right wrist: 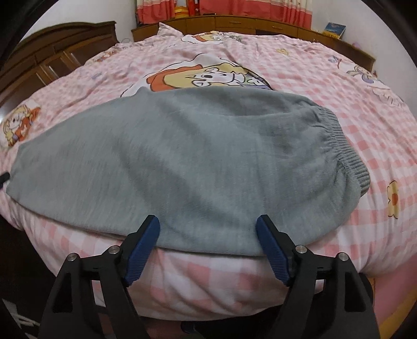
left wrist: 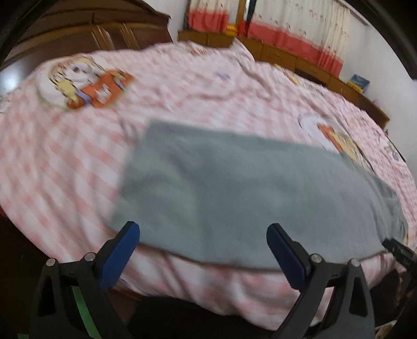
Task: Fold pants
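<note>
Grey sweatpants (right wrist: 182, 161) lie flat across the near side of the bed, legs stacked, with the ribbed waistband (right wrist: 346, 148) at the right. In the left wrist view the pants (left wrist: 234, 187) stretch from the leg end at the left toward the right. My left gripper (left wrist: 203, 232) is open, hovering at the pants' near edge by the leg end. My right gripper (right wrist: 208, 224) is open at the near edge, closer to the waistband end. Neither holds any cloth.
The pink checked bedspread (right wrist: 338, 86) with cartoon prints covers the bed. A dark wooden wardrobe (right wrist: 52, 52) stands at the left and a wooden headboard shelf (right wrist: 234, 22) with curtains behind runs along the far side. The bed's near edge drops off below the grippers.
</note>
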A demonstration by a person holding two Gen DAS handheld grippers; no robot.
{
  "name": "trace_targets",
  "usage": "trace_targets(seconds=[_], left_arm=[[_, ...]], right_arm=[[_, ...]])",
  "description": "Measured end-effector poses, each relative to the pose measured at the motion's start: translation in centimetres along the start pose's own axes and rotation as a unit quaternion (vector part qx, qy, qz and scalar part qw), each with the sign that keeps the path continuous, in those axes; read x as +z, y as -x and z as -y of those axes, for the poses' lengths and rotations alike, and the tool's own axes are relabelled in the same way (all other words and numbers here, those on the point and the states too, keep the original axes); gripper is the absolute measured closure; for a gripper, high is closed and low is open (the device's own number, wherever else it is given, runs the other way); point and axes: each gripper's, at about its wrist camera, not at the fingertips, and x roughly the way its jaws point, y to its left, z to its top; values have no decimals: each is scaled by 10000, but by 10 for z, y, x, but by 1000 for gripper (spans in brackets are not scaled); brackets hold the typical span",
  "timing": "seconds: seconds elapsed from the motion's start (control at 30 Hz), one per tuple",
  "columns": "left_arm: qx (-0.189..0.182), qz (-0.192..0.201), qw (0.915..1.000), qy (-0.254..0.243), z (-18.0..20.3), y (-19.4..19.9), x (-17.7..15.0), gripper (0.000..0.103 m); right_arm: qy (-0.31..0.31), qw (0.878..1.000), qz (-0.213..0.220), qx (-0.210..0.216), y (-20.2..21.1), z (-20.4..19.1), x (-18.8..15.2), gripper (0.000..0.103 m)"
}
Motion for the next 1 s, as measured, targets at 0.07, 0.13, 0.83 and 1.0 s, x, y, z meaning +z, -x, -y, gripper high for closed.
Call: trace_targets(seconds=[0.07, 0.13, 0.83, 1.0], left_arm=[[65, 89, 9999, 70, -17, 0, 10, 2], [57, 132, 9998, 108, -30, -5, 16, 3], [-271, 244, 9991, 237, -45, -28, 0, 59], [39, 467, 9980, 415, -51, -32, -3, 37]], right_arm=[[3, 10000, -45, -55, -3, -1, 0, 22], [-37, 9999, -100, -42, -6, -1, 0, 20], [-141, 9998, -149, -34, -11, -3, 3, 13], [-124, 9998, -121, -24, -11, -3, 3, 12]])
